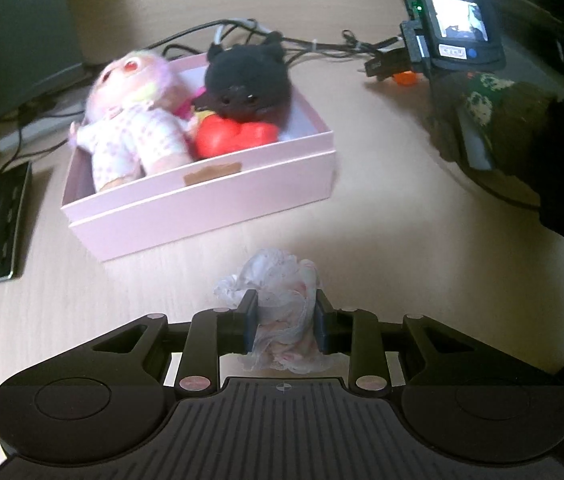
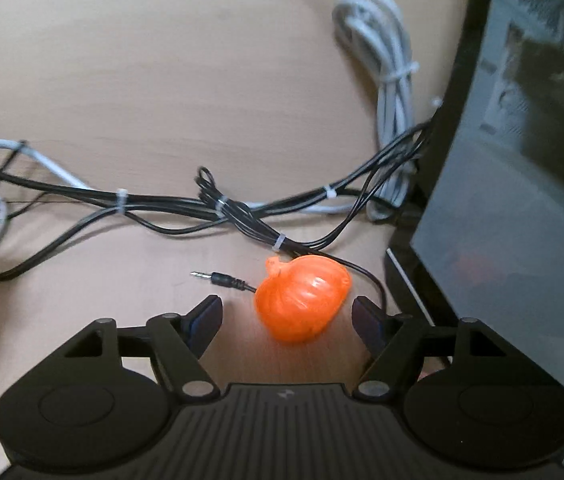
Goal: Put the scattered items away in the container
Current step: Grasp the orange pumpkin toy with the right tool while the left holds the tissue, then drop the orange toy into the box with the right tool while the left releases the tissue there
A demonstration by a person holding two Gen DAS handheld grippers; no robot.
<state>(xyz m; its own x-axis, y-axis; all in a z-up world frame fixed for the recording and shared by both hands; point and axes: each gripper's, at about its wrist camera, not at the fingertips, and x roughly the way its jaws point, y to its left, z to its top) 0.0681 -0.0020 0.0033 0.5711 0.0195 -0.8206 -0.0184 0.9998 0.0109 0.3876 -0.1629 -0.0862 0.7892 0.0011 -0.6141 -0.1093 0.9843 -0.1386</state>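
A pink cardboard box [image 1: 217, 204] sits open on the desk, holding 3 toys: a pale doll in a dotted outfit [image 1: 129, 128] lying on its back, a black plush cat [image 1: 247, 80] and a red heart [image 1: 233, 136]. A crumpled white lace cloth [image 1: 282, 312] stands bunched nearer the camera. An orange plastic pumpkin [image 2: 302, 300] lies tilted beside black cables.

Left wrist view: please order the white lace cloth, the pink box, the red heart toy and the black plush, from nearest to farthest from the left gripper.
1. White lace cloth: clamped in the left gripper.
2. Pink box: its front wall, ahead and left.
3. Red heart toy: inside the box, near the front.
4. Black plush: inside, behind the heart.
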